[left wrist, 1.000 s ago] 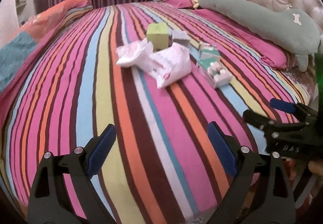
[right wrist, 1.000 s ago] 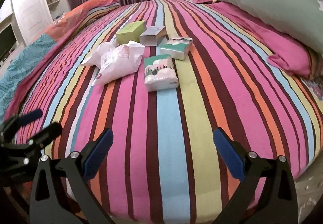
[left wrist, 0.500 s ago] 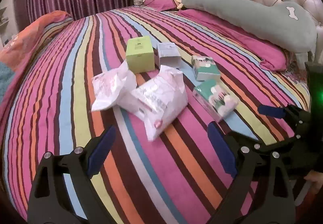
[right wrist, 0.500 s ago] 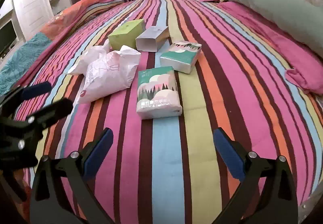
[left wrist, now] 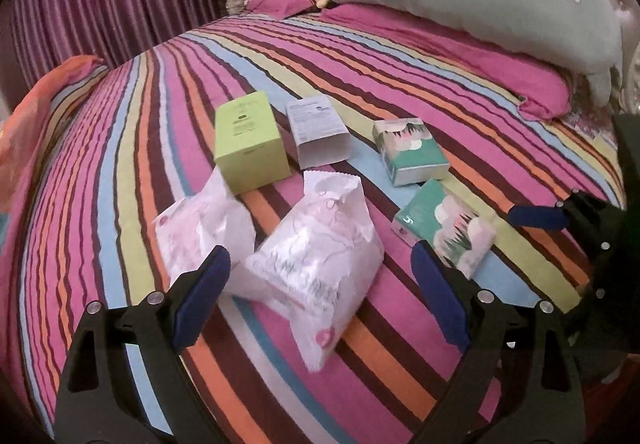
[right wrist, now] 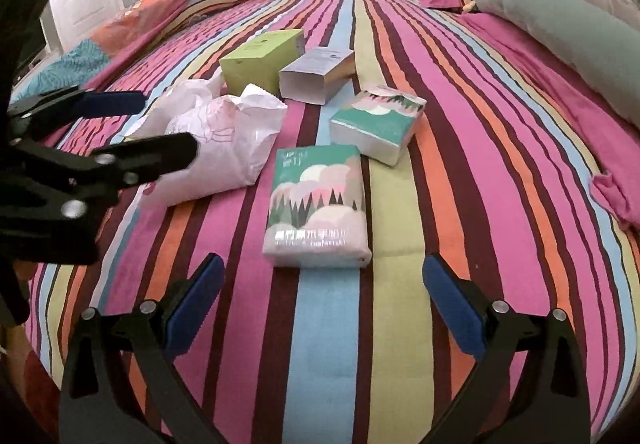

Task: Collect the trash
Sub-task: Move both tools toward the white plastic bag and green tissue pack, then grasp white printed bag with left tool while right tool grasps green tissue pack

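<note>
Lying open-ended, grey carton (right wrist: 316, 77), inside unclear

My left gripper (left wrist: 320, 276) is matte black plastic, two angular arms that each end in a dark blue rectangular pad with a finely ribbed face. Round silver screw heads sit at the joints of each arm, and teardrop-shaped cut-outs lighten the black frames lower down. My right gripper (right wrist: 320, 286) is built the same: black arms, blue pads, silver screws in pairs. Seen side-on from the other camera, each tool shows as a flat black clamp with more silver screws.
</note>
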`<state>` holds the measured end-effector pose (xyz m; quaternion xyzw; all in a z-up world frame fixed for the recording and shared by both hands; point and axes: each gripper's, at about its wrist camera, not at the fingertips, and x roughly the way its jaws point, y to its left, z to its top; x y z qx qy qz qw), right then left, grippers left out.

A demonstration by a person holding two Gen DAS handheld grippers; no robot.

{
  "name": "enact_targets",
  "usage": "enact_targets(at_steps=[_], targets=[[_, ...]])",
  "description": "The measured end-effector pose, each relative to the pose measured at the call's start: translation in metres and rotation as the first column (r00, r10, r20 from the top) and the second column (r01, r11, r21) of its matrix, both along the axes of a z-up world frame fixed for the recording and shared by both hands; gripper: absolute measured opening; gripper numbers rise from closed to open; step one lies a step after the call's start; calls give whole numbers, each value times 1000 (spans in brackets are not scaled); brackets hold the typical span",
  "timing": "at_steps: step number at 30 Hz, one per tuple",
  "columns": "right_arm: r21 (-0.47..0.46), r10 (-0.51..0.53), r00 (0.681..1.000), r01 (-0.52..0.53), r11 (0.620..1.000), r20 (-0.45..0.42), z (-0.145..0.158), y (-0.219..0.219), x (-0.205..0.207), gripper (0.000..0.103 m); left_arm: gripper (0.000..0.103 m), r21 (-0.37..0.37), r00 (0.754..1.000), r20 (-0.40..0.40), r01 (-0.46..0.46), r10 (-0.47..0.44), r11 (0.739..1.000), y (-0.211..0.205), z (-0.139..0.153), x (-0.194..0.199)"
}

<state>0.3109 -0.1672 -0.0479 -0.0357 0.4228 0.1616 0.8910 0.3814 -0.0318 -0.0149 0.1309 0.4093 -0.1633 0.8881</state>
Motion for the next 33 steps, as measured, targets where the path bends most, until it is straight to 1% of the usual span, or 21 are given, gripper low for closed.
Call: enact_targets(at_steps=[3, 9, 13, 18, 22, 23, 24, 25, 26, 27, 29, 30, 31, 32, 33], targets=[[-1, 16, 1000, -16, 1000, 2, 0, 1, 6, 95, 89, 6, 1000, -12, 19, -19, 1000, -4, -3, 8], [0, 41, 999, -41, 999, -12, -5, 3, 15, 95, 89, 20, 995, -32, 93, -92, 995, -15, -12, 19], [-5, 54, 998, -54, 999, -11, -7, 5, 17, 95, 89, 10, 988, -75, 134, -133, 991, -19, -22, 29], [-29, 63, 998, -63, 998, -1, -9, 11, 20, 95, 89, -16, 983, -125, 136, -137, 991, -14, -34, 44], [-30, 52, 999, -52, 998, -11, -12, 13, 26, 94, 89, 26, 976, -147, 166, -161, 986, -12, -43, 46], [-33, 51, 999, -51, 998, -10, -12, 13, 27, 94, 89, 32, 975, -154, 169, -163, 985, -11, -45, 46], [-41, 49, 999, -50, 998, -12, -13, 15, 29, 94, 89, 22, 974, -168, 158, -152, 987, -9, -47, 47], [-47, 47, 999, -47, 998, -9, -13, 16, 29, 94, 88, 13, 974, -178, 145, -141, 989, -7, -49, 48], [-51, 44, 999, -44, 998, -9, -13, 17, 30, 93, 80, 5, 978, -174, 121, -118, 993, -5, -49, 49], [-54, 40, 999, -41, 998, -11, -13, 18, 31, 91, 72, 2, 981, -169, 102, -100, 995, -3, -48, 48], [-56, 34, 999, -34, 998, -10, -12, 19, 32, 80, 68, -45, 983, -173, 51, -58, 998, 5, -46, 49], [-55, 33, 999, -34, 998, -9, -11, 19, 32, 77, 66, -66, 984, -175, 35, -46, 997, 8, -45, 48], [-56, 30, 1000, -30, 998, -8, -9, 19, 31, 68, 65, -86, 984, -178, 14, -29, 996, 12, -44, 47], [-52, 27, 1000, -27, 998, -5, -8, 18, 30, 57, 64, -103, 983, -182, -9, -9, 995, 15, -43, 46], [-49, 21, 1000, -21, 999, -3, -7, 17, 29, 51, 63, -116, 983, -186, -26, 4, 993, 17, -42, 45]])
